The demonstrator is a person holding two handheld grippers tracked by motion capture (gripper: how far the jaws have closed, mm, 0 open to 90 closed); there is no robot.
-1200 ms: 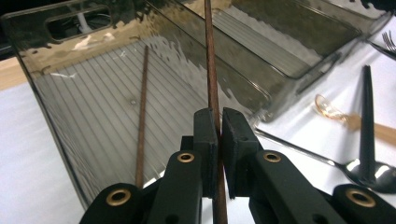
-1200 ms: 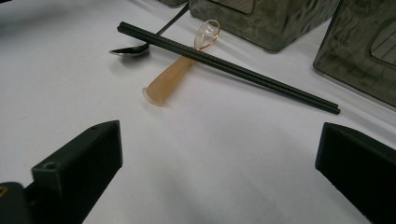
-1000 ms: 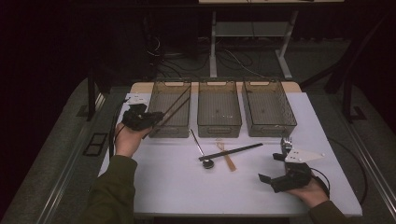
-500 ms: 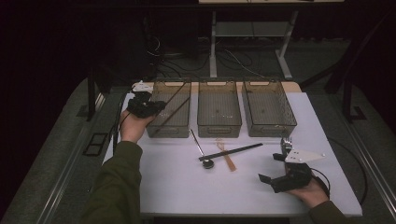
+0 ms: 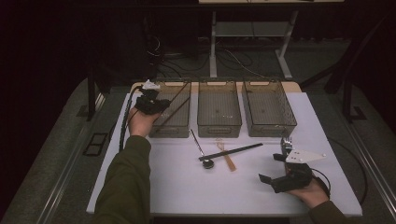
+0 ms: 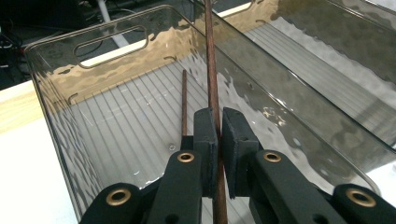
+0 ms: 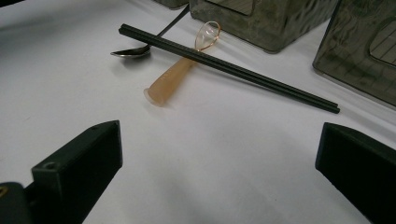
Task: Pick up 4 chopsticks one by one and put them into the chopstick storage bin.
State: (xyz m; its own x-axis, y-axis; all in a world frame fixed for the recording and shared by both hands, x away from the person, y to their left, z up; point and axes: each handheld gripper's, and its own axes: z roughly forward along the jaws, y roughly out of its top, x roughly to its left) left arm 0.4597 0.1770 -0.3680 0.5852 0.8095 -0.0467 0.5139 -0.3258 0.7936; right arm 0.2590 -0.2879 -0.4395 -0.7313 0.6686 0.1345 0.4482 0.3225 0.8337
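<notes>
Brown chopstick clamped in left hand-held gripper; no legible writing.

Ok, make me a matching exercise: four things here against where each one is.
Things:
1. brown chopstick
2. black chopsticks
3. spoon
4. right gripper

Places:
A. open, above bare table
B. clamped in the left gripper, over the left bin
C. lying across the amber scoop
D. on the table, bowl by the black chopsticks' end

Pairs: 1-B, 2-C, 3-D, 4-A
</notes>
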